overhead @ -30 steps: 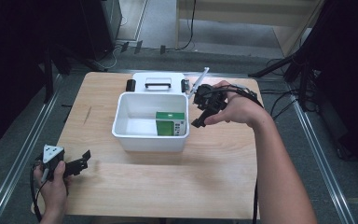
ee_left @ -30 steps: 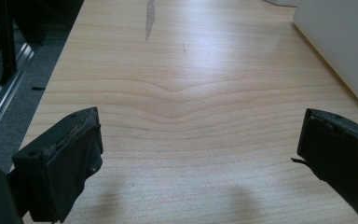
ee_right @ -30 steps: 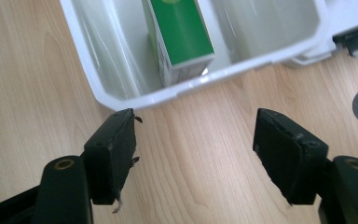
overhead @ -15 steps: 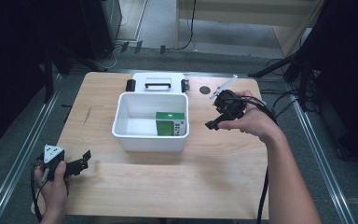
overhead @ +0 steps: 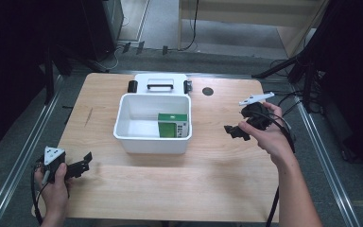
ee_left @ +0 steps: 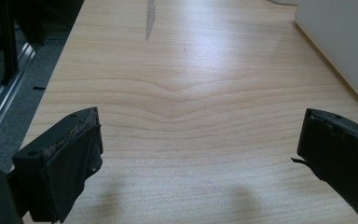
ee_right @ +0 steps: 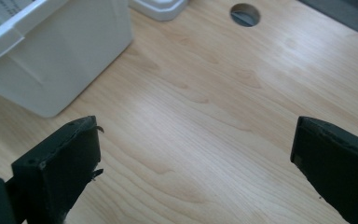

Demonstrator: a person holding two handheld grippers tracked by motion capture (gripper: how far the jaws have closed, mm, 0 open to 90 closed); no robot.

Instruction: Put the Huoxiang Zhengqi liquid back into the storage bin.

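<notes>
Lab or test bay: wooden surface [overhead: 227,175] on metal framing rails [overhead: 19,165], loose cables [overhead: 123,47], dark equipment stands [overhead: 307,66].

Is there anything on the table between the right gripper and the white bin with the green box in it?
No. The high view shows bare wood between the right gripper and the white bin; the right gripper view agrees.
</notes>
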